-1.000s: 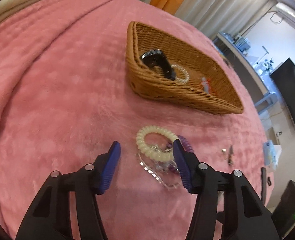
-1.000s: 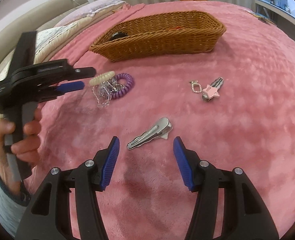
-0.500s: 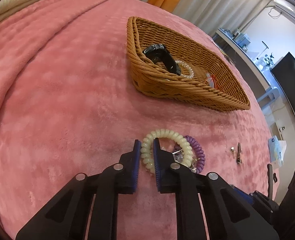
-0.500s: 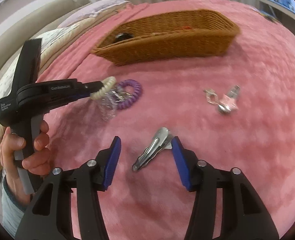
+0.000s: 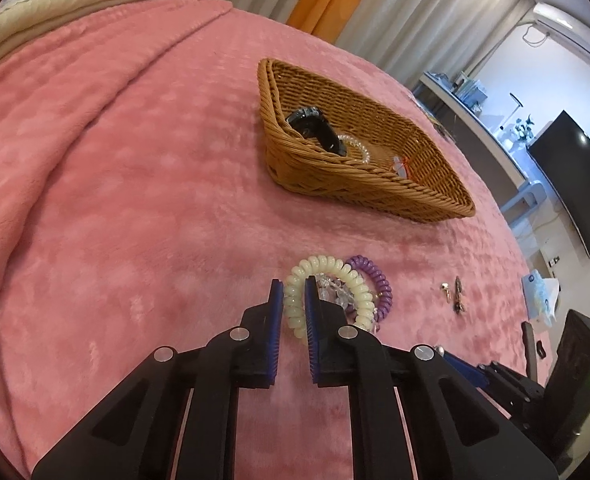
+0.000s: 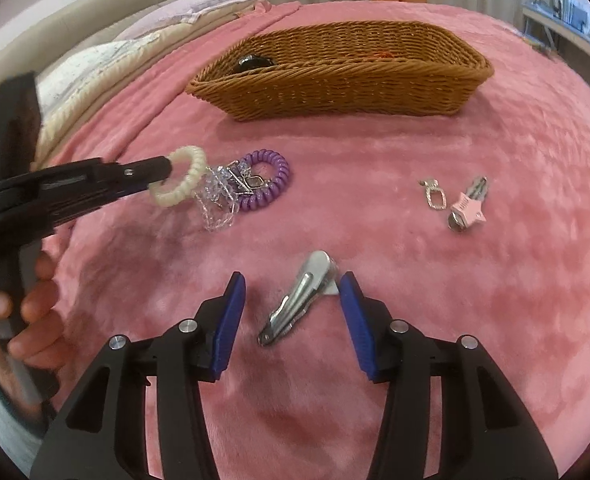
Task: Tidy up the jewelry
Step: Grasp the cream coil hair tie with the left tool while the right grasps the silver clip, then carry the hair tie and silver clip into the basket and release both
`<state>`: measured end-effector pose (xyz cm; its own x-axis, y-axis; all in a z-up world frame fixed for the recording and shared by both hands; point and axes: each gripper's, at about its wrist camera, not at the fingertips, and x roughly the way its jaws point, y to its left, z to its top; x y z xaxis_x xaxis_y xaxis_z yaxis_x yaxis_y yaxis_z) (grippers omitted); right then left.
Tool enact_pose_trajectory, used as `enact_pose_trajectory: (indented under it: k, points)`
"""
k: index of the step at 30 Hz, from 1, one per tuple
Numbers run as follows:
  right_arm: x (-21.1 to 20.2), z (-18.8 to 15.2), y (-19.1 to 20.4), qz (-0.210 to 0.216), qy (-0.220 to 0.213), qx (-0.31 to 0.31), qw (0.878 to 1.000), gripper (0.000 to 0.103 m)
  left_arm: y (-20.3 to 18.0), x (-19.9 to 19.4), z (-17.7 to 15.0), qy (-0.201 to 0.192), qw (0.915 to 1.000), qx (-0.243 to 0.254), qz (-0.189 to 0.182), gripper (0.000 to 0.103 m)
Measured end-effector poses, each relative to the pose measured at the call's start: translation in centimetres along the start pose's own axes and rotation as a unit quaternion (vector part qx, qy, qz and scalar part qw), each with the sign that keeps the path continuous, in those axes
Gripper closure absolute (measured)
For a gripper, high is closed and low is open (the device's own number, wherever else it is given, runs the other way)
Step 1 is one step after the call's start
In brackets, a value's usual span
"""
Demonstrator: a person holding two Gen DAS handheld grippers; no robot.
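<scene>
My left gripper (image 5: 293,286) is shut on the near rim of a cream spiral hair tie (image 5: 347,274) and lifts it off the pink blanket; it also shows in the right wrist view (image 6: 183,180). A clear bead bracelet (image 6: 217,200) and a purple spiral tie (image 6: 265,180) lie tangled beside it. My right gripper (image 6: 291,284) is open, its jaws on either side of a silver hair clip (image 6: 299,296) on the blanket. The wicker basket (image 5: 375,188) holds a black watch (image 5: 315,126) and a pearl bracelet (image 5: 357,146).
A pink star clip (image 6: 467,206) and a small silver earring (image 6: 433,194) lie to the right on the blanket. The basket (image 6: 335,84) stands at the far side. Pillows (image 6: 107,56) lie at the far left. A TV (image 5: 575,184) and shelf stand beyond the bed.
My left gripper closed on the cream hair tie and raised it. My right gripper moved forward until its open jaws straddle the silver clip.
</scene>
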<state>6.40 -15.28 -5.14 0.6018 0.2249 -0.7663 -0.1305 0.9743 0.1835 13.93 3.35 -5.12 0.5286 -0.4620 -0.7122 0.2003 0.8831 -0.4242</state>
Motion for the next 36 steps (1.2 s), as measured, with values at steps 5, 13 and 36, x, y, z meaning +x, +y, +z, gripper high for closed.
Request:
enact_pose_trajectory:
  k: [5, 13, 36]
  points:
    - [-0.2, -0.4, 1.7, -0.032, -0.017, -0.047, 0.998, 0.082, 0.2, -0.7, -0.8, -0.001, 1.0, 0.004, 0.0, 0.094]
    - [-2.3, -1.1, 1.4, -0.003, -0.036, -0.05, 0.998, 0.083, -0.6, -1.7, -2.0, -0.004, 0.9997, 0.019, -0.015, 0.094]
    - [-10.5, 11.2, -3.6, -0.031, -0.171, -0.032, 0.984, 0.083, -12.2, -7.0, 6.3, -0.123, 0.9826, 0.139, -0.011, 0.094]
